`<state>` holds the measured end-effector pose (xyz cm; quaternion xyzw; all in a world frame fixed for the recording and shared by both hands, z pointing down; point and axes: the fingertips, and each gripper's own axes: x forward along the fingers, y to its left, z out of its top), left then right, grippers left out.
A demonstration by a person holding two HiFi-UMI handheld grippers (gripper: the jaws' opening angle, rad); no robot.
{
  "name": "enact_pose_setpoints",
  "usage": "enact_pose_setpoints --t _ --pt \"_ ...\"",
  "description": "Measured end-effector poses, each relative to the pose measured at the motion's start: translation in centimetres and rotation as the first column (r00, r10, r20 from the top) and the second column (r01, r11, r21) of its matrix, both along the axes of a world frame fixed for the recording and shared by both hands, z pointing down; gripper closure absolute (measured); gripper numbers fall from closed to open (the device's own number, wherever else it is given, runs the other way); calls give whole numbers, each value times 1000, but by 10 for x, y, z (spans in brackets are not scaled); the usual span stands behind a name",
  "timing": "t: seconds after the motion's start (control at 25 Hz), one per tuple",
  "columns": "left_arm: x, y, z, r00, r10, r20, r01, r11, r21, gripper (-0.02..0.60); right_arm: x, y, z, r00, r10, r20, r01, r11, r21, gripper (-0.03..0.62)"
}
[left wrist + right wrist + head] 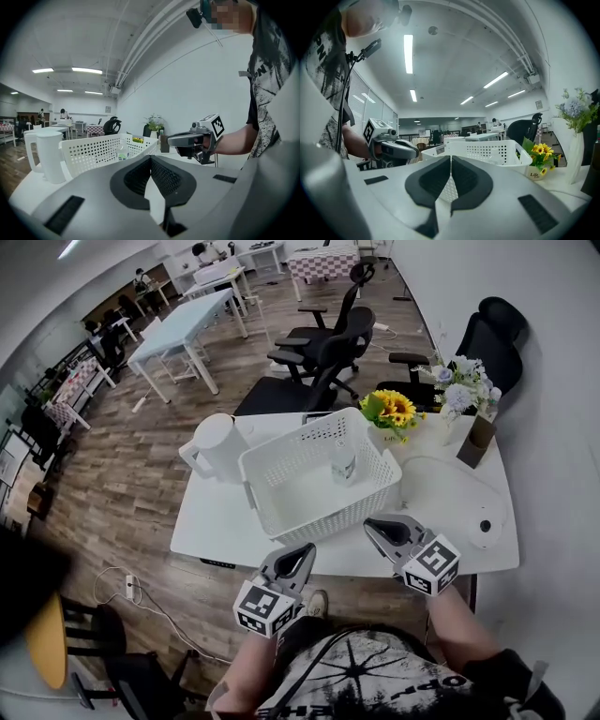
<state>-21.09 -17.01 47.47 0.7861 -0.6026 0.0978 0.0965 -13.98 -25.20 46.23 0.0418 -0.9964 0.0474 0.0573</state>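
Observation:
Both grippers hover at the near edge of the white table (211, 517), each held in a hand. My left gripper (302, 555) is shut and empty, its tip just short of the white perforated basket (281, 460). My right gripper (374, 527) is also shut and empty, near the basket's right front corner. A small clear bottle (344, 465) stands inside the basket. In the left gripper view the shut left gripper (151, 159) faces the basket (93, 151), with the right gripper (186, 139) beyond. In the right gripper view the shut right gripper (451, 159) faces the basket (487, 151).
A white pitcher (221, 446) stands left of the basket. A sunflower pot (392, 412), a flower vase (459, 382) and a brown box (476, 439) line the far right. A white round device (485, 526) with a cable lies at the right. Office chairs (328, 352) stand behind the table.

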Motion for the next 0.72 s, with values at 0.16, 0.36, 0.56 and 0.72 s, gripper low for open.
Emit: enact_pose_setpoints --t 0.16,0.36,0.56,0.72 --pt "-23 -16 -9 998 58 -3 -58 998 12 571 -14 -17 -5 997 70 15 -70 998 4 571" --pt "-38 -31 -36 988 154 -31 -153 987 47 572 -32 -38 -19 990 137 23 -137 990 19 571" --pt "-58 -35 -64 976 212 -52 -207 975 83 571 -52 -49 -49 991 134 2 -134 990 46 571" --pt "-77 -34 -69 973 211 -91 -202 974 102 571 -68 -70 -70 988 128 -90 -118 986 114 569"
